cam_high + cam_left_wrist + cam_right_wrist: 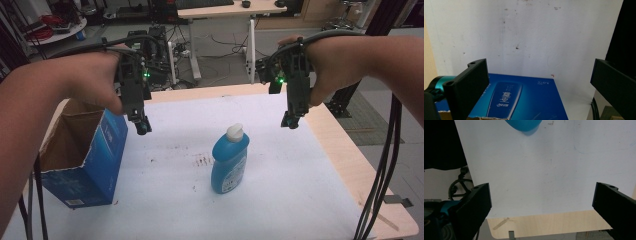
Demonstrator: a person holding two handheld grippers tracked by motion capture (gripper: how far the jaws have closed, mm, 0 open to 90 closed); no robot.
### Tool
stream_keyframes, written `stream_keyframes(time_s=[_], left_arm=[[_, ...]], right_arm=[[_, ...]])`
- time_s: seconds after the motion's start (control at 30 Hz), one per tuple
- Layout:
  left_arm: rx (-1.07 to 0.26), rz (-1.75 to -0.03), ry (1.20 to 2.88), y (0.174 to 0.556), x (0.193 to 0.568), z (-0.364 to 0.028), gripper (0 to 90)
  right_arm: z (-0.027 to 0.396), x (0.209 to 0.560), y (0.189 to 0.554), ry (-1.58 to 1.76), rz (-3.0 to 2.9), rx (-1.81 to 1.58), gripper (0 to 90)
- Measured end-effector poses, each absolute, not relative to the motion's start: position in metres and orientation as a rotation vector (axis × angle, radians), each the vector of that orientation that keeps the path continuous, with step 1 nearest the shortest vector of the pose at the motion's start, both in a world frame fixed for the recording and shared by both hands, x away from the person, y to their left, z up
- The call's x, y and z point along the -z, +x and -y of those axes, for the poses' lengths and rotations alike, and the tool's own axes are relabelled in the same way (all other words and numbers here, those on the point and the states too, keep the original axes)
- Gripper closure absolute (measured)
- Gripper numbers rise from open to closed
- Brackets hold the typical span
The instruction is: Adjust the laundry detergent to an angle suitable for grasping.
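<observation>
Both tools, left tool and right tool, hover spread and empty; upright blue plastic bottle untouched, open blue cardboard box at left unfilled.

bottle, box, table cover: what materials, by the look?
Blue bottle: likely plastic, glossy; highlights on its body, off-white flip cap. Blue box: cardboard with glossy print; raw brown inside, torn top edge. Table cover: white sheet, matte, paper or thin plastic, can't tell; stained, over a light wood-look tabletop.
</observation>
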State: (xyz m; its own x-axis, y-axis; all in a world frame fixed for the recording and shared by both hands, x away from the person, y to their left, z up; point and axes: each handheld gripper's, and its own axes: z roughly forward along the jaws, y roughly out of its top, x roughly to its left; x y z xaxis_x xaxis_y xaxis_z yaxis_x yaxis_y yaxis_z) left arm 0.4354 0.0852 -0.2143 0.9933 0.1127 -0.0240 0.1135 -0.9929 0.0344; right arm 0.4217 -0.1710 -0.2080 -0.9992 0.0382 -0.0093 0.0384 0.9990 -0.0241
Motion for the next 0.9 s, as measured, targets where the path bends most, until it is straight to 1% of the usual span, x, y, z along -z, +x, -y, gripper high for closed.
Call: stream_keyframes(time_s=[0.9], left_arm=[[0.020, -0.173, 3.115, 0.4293, 0.2143, -0.0813, 1.7]], right_arm=[[0.1674, 0.2072, 0.4198, 0.053, -3.125, 0.036, 1.5]])
